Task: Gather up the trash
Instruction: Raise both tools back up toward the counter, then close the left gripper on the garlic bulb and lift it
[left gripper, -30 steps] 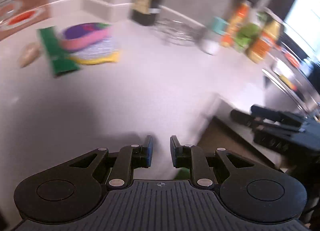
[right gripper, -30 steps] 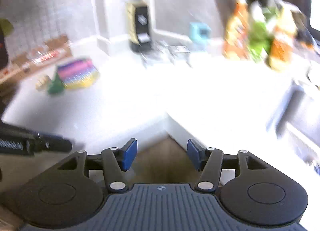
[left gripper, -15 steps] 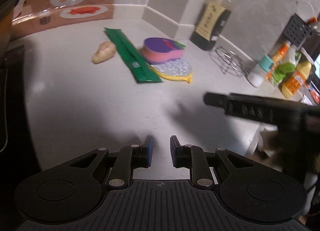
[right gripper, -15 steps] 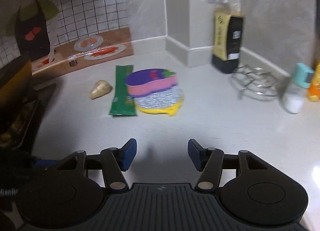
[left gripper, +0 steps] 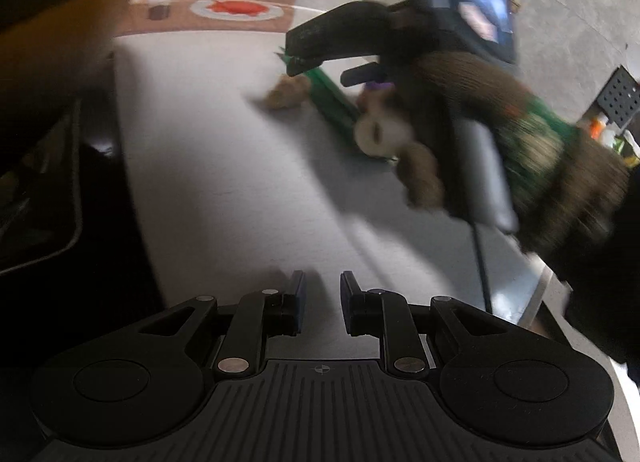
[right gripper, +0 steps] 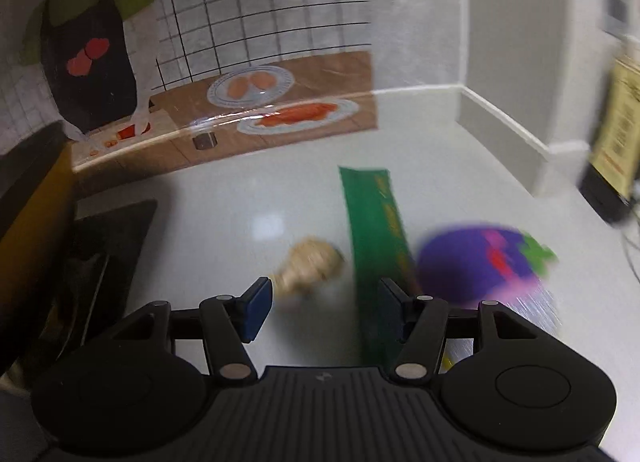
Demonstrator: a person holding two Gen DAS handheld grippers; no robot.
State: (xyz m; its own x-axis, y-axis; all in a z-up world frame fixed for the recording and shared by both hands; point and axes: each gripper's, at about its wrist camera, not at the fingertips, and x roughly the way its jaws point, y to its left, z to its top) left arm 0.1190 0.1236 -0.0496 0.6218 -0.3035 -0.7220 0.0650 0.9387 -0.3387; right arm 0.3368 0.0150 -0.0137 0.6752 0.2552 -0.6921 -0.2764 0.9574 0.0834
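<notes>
Reaching w/ right tongs (right gripper: 322, 312), jaws apart, empty, over ginger (right gripper: 310, 266) + green wrapper (right gripper: 374, 246) on surface (right gripper: 240, 222) | left tongs (left gripper: 320, 302) narrow gap, empty | risk: blur/fast approach → grabs ginger not wrapper, or flat wrapper slips.

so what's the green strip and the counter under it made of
The green strip looks like thin plastic or foil wrapper: flat, glossy, with printed yellow lettering, though blurred. The counter looks like polished stone or solid surface: pale, smooth, mirroring a bright light spot.
</notes>
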